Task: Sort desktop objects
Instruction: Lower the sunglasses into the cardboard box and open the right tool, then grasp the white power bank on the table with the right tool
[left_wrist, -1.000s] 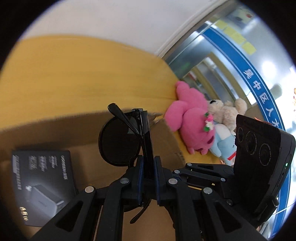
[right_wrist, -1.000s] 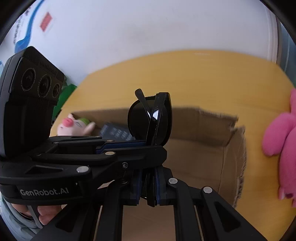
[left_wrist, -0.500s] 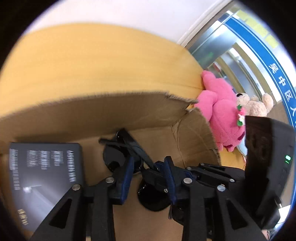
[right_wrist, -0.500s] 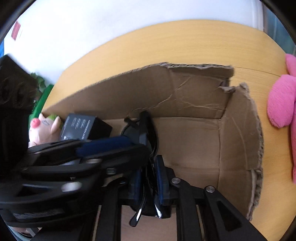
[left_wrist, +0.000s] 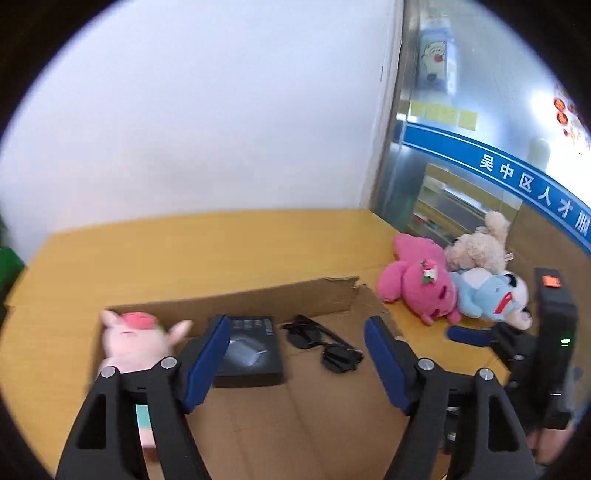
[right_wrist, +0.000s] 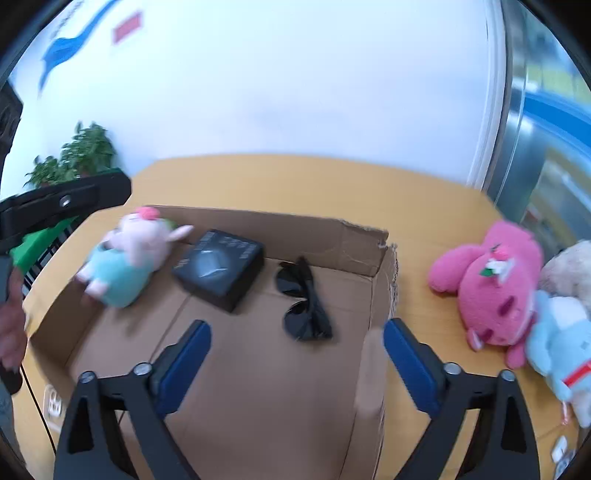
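Observation:
Black sunglasses (left_wrist: 324, 341) lie folded on the floor of the open cardboard box (left_wrist: 258, 295), also in the right wrist view (right_wrist: 304, 304). A black carton (left_wrist: 251, 347) (right_wrist: 219, 267) and a pink pig plush in a teal outfit (left_wrist: 129, 343) (right_wrist: 125, 254) lie left of them in the box (right_wrist: 332, 230). My left gripper (left_wrist: 295, 363) is open and empty above the box. My right gripper (right_wrist: 297, 363) is open and empty above the box's near part.
On the yellow table (left_wrist: 184, 251), right of the box, lie a pink plush (left_wrist: 419, 290) (right_wrist: 495, 288), a beige plush (left_wrist: 476, 247) and a light blue plush (left_wrist: 487, 295) (right_wrist: 557, 343). A white wall and green plants (right_wrist: 74, 155) stand behind.
Both grippers held the sunglasses, lowered them into the box, then opened and let go. Both have pulled back and up; the sunglasses now lie on the box floor.

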